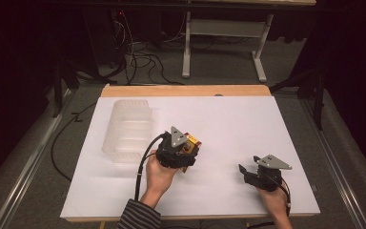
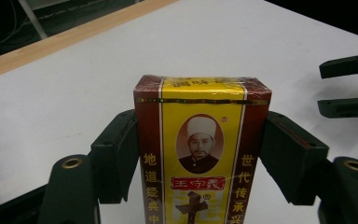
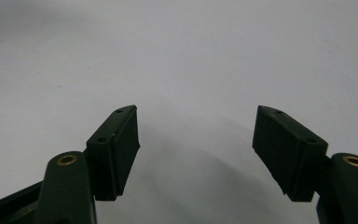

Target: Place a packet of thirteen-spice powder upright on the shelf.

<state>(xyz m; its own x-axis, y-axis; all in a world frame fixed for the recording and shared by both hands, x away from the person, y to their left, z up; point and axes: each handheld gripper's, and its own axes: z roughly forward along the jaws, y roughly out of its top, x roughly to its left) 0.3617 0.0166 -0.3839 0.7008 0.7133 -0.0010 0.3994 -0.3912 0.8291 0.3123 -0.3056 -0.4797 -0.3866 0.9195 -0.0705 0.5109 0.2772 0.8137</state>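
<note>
- The red-and-yellow box [image 2: 200, 158] sits near the middle of the white table [image 1: 248, 119], clamped between the jaws of the left gripper [image 1: 183, 155].
- So the grasp looks done; carrying it, perhaps to the clear plastic rack [image 1: 126, 129] just beside, remains.
- The right gripper [image 3: 196, 149] hangs spread wide and empty over bare table.
- The left gripper view shows the box's printed face; the high view shows the rack.

Black tongs [image 3: 196, 154], striped sleeve [image 1: 138, 217]

box [image 1: 192, 141] right of tray [image 1: 126, 129], on table [image 1: 228, 119]
</note>
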